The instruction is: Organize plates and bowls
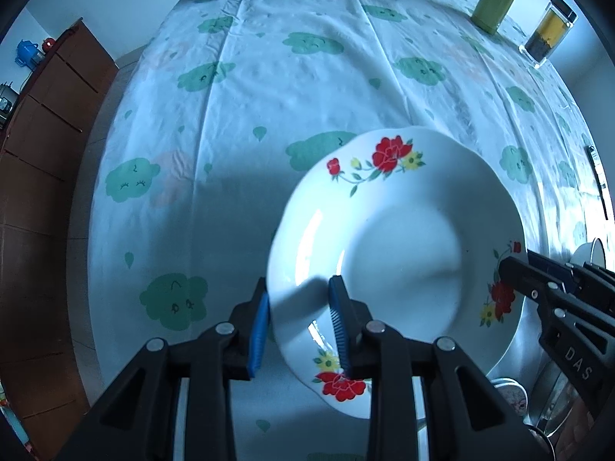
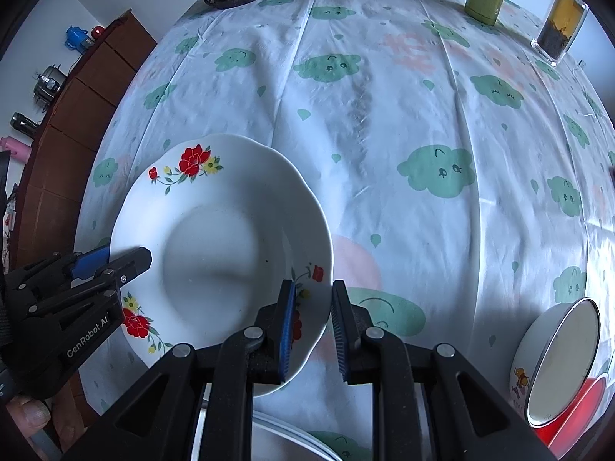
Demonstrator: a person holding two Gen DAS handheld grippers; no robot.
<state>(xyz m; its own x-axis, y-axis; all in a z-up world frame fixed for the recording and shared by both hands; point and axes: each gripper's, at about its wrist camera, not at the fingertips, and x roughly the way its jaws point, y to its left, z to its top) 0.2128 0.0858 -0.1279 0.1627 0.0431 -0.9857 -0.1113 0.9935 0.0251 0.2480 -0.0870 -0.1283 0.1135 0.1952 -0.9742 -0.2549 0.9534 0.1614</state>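
Left wrist: plate rim between left claw pads.

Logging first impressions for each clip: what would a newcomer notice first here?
A white plate with red flowers dominates, held off the cloud-print tablecloth by both tongs: the left tongs grip its near-left rim, the right tongs the opposite rim. At the table's far edge stand a green cup and a clear jar.

The left gripper clamps the near rim of a white flowered plate (red and yellow blooms), held above the cloud-print counter; the right gripper grips its far rim.
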